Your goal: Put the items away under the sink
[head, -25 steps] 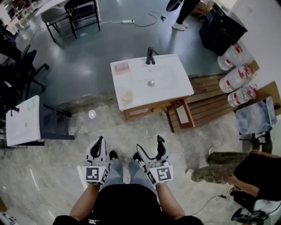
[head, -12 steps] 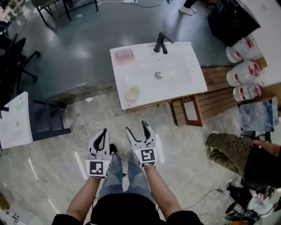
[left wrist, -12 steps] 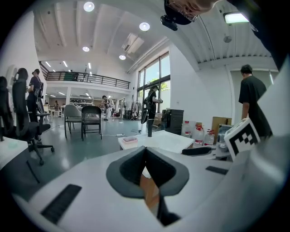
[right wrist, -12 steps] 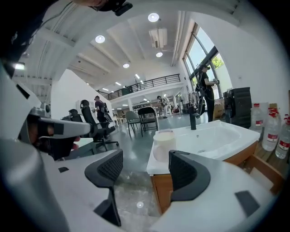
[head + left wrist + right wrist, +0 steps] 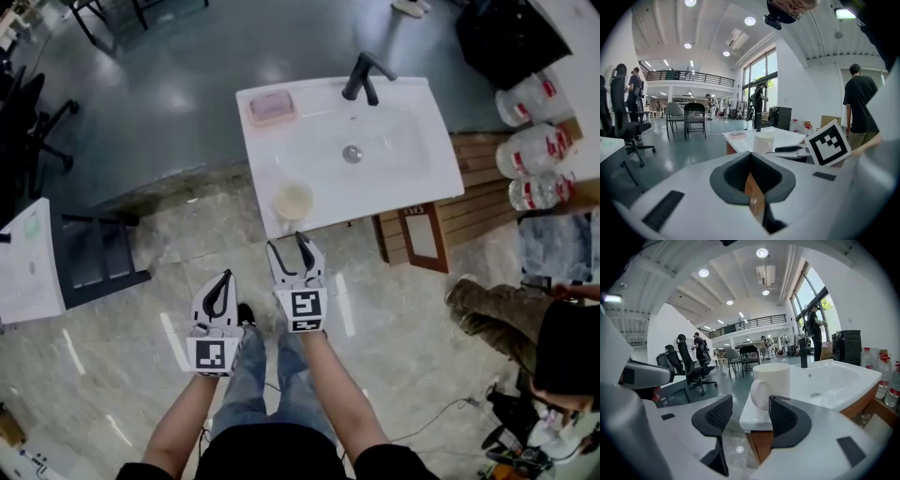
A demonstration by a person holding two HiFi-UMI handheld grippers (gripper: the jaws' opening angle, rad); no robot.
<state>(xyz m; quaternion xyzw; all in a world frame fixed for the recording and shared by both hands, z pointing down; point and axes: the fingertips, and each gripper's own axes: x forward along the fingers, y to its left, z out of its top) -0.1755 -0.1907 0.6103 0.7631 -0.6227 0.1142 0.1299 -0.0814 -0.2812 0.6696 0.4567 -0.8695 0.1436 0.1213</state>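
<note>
A white sink unit (image 5: 412, 183) stands ahead with a black faucet (image 5: 364, 77). On its top sit a pink soap dish (image 5: 270, 108) at the back left and a white mug (image 5: 293, 201) near the front edge. My right gripper (image 5: 292, 249) is open just in front of the mug. In the right gripper view the mug (image 5: 771, 383) stands a little beyond the right gripper (image 5: 749, 404), handle to the left. My left gripper (image 5: 218, 289) hangs lower left, shut with nothing in it. The left gripper (image 5: 752, 161) shows its jaws pressed together.
A wooden cabinet door (image 5: 424, 236) stands open at the unit's right front. Large water bottles (image 5: 534, 141) lie on a wooden pallet (image 5: 478, 202) to the right. A seated person (image 5: 525, 319) is at the right. A white table (image 5: 28, 262) and dark chair (image 5: 103, 253) are on the left.
The sink has come closer in the head view. My right gripper has moved forward up to the mug at the counter's front edge. The left gripper stayed low and shut.
</note>
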